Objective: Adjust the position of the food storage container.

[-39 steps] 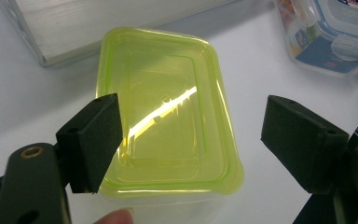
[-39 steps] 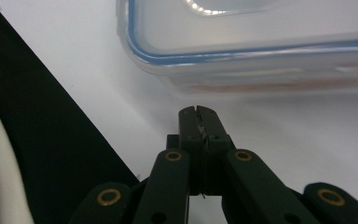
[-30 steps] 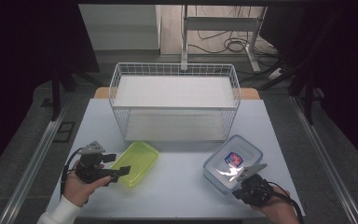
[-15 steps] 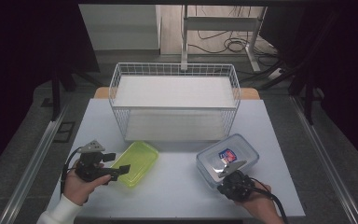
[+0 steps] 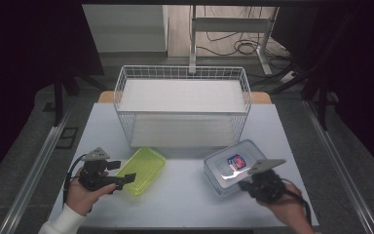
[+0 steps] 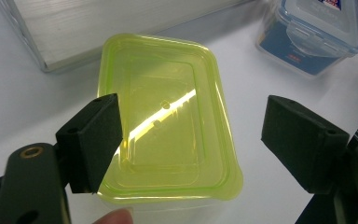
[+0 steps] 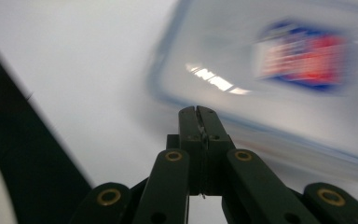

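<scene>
Closed tight, my right claw (image 7: 198,112) had its two black jaws pressed flat together with nothing visible between them, their tips at the near edge of the clear lidded container (image 7: 279,70), whose lid carried a red and blue label. From the high view that claw (image 5: 247,184) sat at the container's (image 5: 233,163) near right corner, on the right side of the white counter (image 5: 185,195). My left claw (image 6: 191,135) stood wide open, one pad over the left rim of the yellow-green container (image 6: 168,121) and the other clear of its right side, neither pressing on it. That container (image 5: 141,170) lay on the counter's left side, well apart from the clear one. Beyond both stood the white wire basket (image 5: 182,73), across the far half of the counter.
</scene>
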